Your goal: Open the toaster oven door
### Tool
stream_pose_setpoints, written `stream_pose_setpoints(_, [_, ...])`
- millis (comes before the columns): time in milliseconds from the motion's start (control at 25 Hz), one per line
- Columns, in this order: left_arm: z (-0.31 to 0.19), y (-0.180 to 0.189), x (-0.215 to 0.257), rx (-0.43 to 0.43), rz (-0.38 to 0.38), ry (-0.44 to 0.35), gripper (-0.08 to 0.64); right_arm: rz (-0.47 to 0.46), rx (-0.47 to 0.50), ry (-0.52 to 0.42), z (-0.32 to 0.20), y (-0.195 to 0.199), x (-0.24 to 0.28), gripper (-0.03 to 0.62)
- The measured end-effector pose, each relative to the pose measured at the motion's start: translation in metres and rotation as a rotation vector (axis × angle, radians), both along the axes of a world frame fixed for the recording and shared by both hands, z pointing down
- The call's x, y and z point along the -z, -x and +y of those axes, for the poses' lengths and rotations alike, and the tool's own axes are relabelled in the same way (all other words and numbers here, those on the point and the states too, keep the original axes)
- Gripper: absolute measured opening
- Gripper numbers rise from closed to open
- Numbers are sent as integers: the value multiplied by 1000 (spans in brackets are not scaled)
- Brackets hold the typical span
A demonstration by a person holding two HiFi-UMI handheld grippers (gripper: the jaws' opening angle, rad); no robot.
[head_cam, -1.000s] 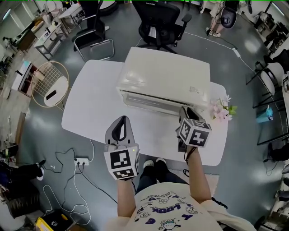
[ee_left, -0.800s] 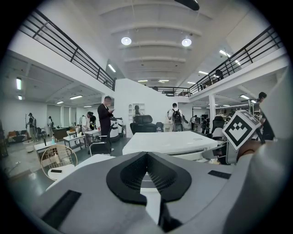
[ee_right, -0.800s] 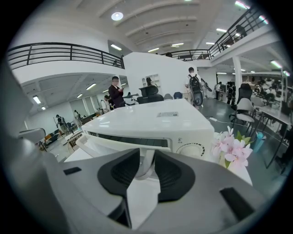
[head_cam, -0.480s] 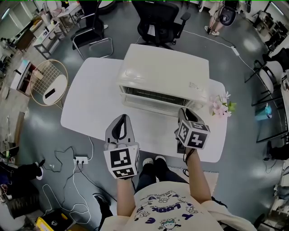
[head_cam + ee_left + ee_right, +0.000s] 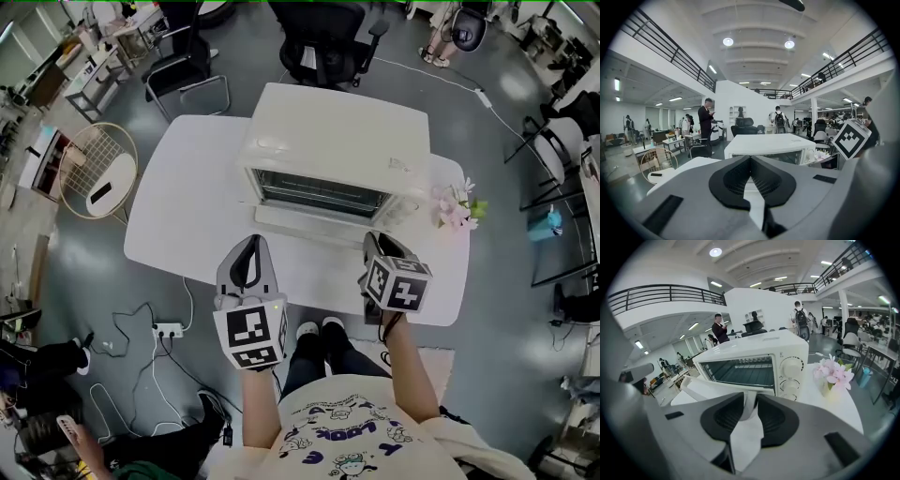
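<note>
Now, right gripper jaws just narrowed, clamping door handle

A white table stands in an open-plan office, with pink flowers near its right edge. A black office chair sits behind it and a second chair to the left. A round wire rack and a power strip with trailing cables lie on the grey floor.

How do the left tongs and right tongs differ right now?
The right tongs have just been closing on the lowered oven door; the left tongs are shut on nothing. The right tongs reach the toaster oven; the left tongs sit back over the table, touching nothing. Both have black pads.
</note>
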State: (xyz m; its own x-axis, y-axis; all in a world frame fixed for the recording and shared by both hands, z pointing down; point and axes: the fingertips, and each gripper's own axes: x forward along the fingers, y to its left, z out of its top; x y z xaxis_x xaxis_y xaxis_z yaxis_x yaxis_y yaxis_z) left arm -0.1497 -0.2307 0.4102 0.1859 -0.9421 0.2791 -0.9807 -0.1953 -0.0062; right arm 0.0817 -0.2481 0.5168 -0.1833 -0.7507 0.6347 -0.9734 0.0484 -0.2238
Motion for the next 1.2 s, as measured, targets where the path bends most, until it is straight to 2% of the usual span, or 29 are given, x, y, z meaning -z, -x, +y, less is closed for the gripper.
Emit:
stream_pose_setpoints(640, [19,-3,-14,-17,5,26,5,12,19,27,43,10,-32,84])
stream_pose_setpoints(1200, [36,-4,-38,-44,9,64,5,26,-7,-16,69,15,-61,77])
